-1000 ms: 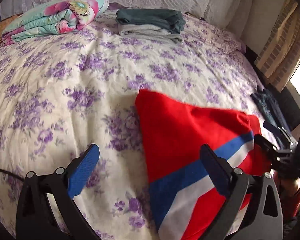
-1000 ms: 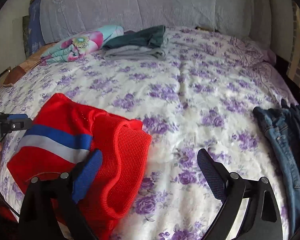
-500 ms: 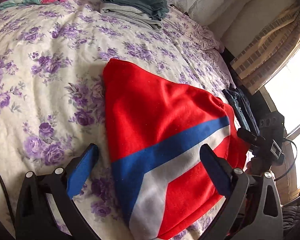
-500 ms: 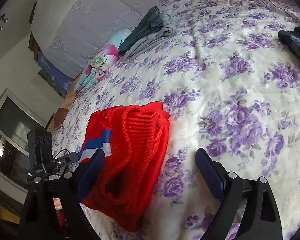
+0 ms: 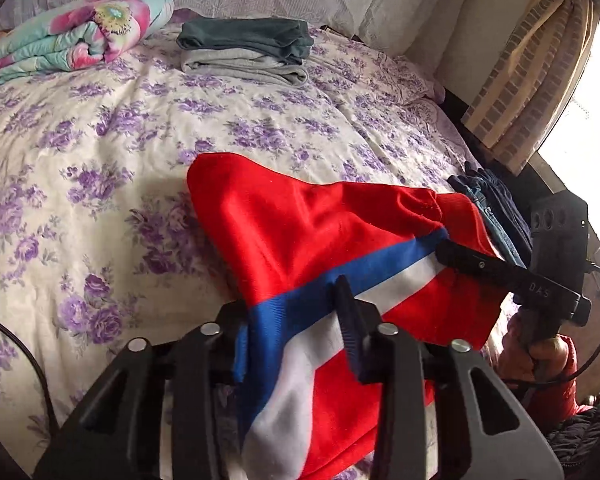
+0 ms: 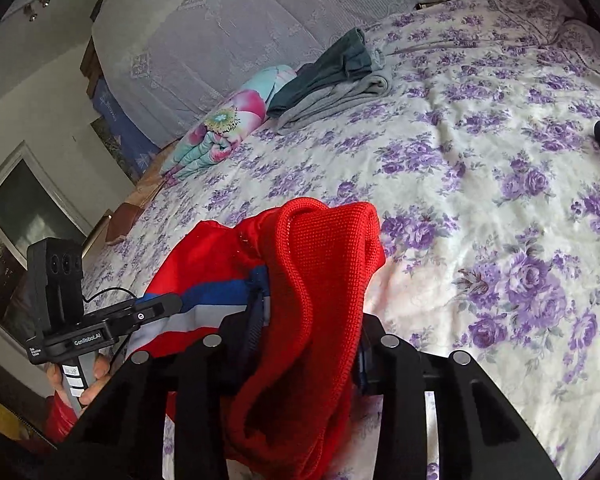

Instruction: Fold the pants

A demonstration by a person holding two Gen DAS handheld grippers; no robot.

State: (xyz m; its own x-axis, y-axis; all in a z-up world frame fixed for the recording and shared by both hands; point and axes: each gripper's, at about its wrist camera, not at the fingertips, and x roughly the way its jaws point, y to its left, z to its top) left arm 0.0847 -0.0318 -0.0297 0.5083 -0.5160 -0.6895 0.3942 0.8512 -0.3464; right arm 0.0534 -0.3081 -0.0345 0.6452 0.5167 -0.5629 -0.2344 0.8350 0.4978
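On the near edge of the purple-flowered bed [image 5: 100,168], the left claw [image 5: 296,332] is closing on the red pants with a blue-and-white stripe [image 5: 300,232]; the right claw [image 6: 308,344] closes on their ribbed waistband. Lift evenly, keeping edges aligned.

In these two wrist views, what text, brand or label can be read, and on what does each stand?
"GenRoboLAI", roughly as it reads, on the side of the left gripper, seen from the right wrist.
"DAS" on the side of the right gripper, seen from the left wrist.
Small white print at the left gripper's rear corner: too small to read.
White label on its handle: blurred.
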